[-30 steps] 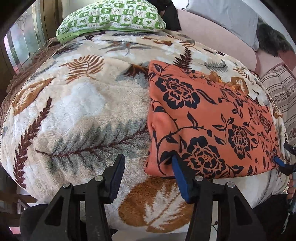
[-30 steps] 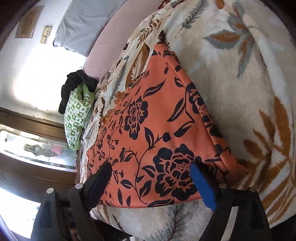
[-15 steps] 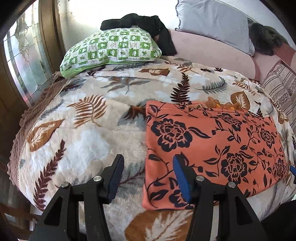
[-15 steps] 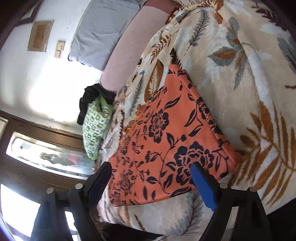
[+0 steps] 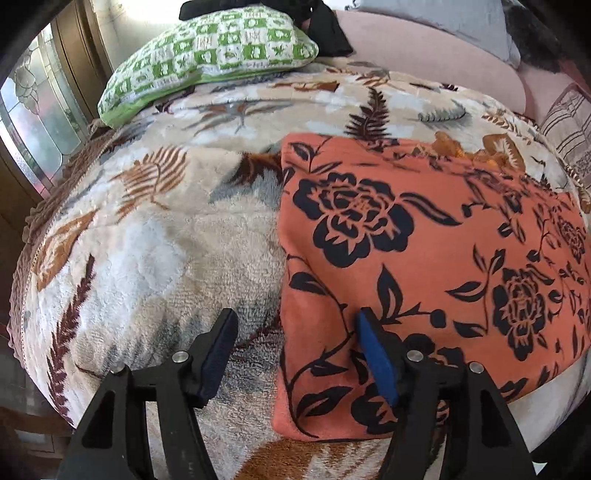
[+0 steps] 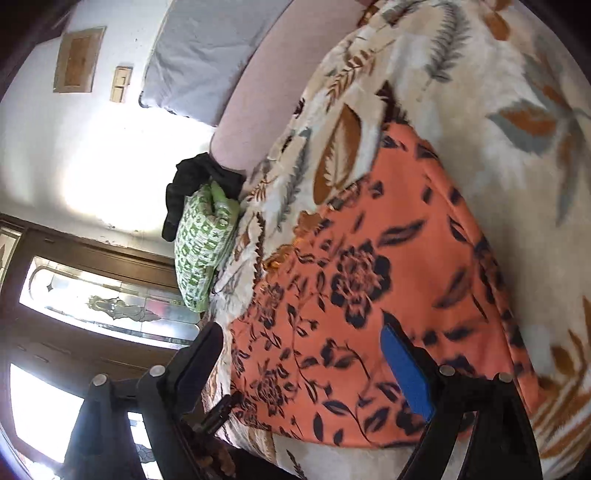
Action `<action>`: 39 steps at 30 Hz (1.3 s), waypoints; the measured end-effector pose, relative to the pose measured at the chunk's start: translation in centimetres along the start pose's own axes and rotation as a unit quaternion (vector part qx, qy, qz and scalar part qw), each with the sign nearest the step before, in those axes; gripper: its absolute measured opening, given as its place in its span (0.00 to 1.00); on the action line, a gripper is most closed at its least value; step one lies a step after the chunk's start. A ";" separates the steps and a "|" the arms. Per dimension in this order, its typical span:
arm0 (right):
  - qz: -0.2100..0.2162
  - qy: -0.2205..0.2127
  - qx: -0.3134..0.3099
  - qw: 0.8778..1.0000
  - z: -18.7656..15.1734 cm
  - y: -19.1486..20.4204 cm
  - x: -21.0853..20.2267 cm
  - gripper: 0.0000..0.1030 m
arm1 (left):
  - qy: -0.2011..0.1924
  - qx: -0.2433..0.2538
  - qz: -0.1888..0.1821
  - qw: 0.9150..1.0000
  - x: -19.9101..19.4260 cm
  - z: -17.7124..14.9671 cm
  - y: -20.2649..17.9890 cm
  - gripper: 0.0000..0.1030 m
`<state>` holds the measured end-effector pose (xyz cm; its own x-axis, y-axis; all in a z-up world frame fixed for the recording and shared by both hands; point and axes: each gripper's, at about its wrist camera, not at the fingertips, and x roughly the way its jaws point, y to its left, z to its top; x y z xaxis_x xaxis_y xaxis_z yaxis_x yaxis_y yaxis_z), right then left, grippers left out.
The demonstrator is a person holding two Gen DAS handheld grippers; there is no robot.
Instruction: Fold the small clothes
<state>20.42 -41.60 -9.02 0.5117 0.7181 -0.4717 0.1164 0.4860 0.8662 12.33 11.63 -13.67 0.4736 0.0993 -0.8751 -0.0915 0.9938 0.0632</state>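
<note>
Both grippers have come closer to the orange cloth (image 5: 424, 258) than half a second ago, and it now fills more of each view. Around it lies a leaf-patterned blanket (image 5: 155, 240) on the bed. A green checked pillow (image 5: 214, 62) rests at 11 o'clock in the left view, with a black garment (image 5: 325, 26) just behind it and a grey cushion (image 6: 207, 51) farther back. Nothing lies on the cloth. It is flat and folded, orange with black flowers, at the bed's near edge. The left gripper (image 5: 291, 350) has its fingers spread across the cloth's left edge. The right gripper (image 6: 299, 369) is spread too, above the near edge, pinching nothing.
</note>
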 end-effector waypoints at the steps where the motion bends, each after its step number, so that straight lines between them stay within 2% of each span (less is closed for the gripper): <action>1: -0.016 0.001 -0.001 1.000 1.6 -0.6 1.4 0.87 | -0.004 -0.012 -0.005 1.000 0.0 -0.3 0.3 0.70; 3: -0.081 0.015 0.031 0.996 4.2 -3.5 4.2 0.87 | -0.004 -0.019 -0.009 1.000 -0.1 -0.3 0.5 0.71; 5: -0.052 0.000 0.083 0.995 5.4 -5.5 4.5 0.87 | -0.004 -0.014 -0.010 1.000 -0.3 -0.4 0.7 0.71; 6: -0.041 -0.009 0.088 0.995 5.6 -4.9 4.0 0.88 | -0.006 -0.015 -0.013 1.000 -0.4 -0.4 0.8 0.71; 8: -0.022 -0.017 0.054 0.998 5.4 -3.2 3.1 0.88 | -0.003 -0.020 -0.018 1.000 -0.2 -0.5 0.9 0.71; 10: -0.025 -0.008 0.033 0.999 5.6 -2.4 3.5 0.88 | 0.001 -0.028 -0.021 0.999 -0.3 -0.5 1.0 0.71; 13: -0.069 -0.001 0.041 0.997 7.4 -4.4 5.4 0.87 | -0.001 -0.017 -0.018 1.000 -1.4 -0.5 0.9 0.70; 15: -0.044 -0.025 0.095 0.994 7.5 -5.6 5.0 0.87 | -0.021 -0.019 -0.022 0.999 -3.1 -0.6 1.2 0.70; 18: -0.035 -0.022 0.025 0.999 5.4 -2.0 3.0 0.87 | -0.038 -0.029 -0.034 0.998 -4.9 -0.9 1.6 0.70; 21: -0.023 -0.013 -0.025 0.999 0.7 0.6 0.4 0.87 | -0.053 -0.031 -0.045 0.997 -5.9 -1.4 1.2 0.70; 26: 0.035 -0.020 0.011 0.999 -9.1 -0.2 -4.1 0.87 | -0.050 -0.016 -0.062 0.997 -6.2 -1.8 -0.4 0.70; 29: 0.040 0.003 0.053 0.998 -12.9 -2.1 -3.8 0.88 | -0.050 -0.010 -0.069 0.996 -6.7 -2.3 -1.0 0.70; 31: 0.051 0.014 0.052 0.997 -13.3 -1.6 -2.8 0.88 | -0.052 -0.007 -0.064 0.997 -7.2 -2.6 -1.1 0.70; 35: 0.077 0.028 0.009 0.997 -10.7 2.4 0.1 0.88 | -0.058 -0.020 -0.053 0.997 -7.9 -3.3 -0.2 0.70; 39: 0.093 0.079 0.002 0.993 -7.3 6.1 7.0 0.88 | -0.049 -0.037 -0.048 0.997 -7.5 -3.9 1.3 0.70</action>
<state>18.47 -29.99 -8.28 0.3844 0.8645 -0.3239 0.0372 0.3361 0.9411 5.23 11.95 -8.86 0.5660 0.0120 -0.8243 -0.1052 0.9928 -0.0578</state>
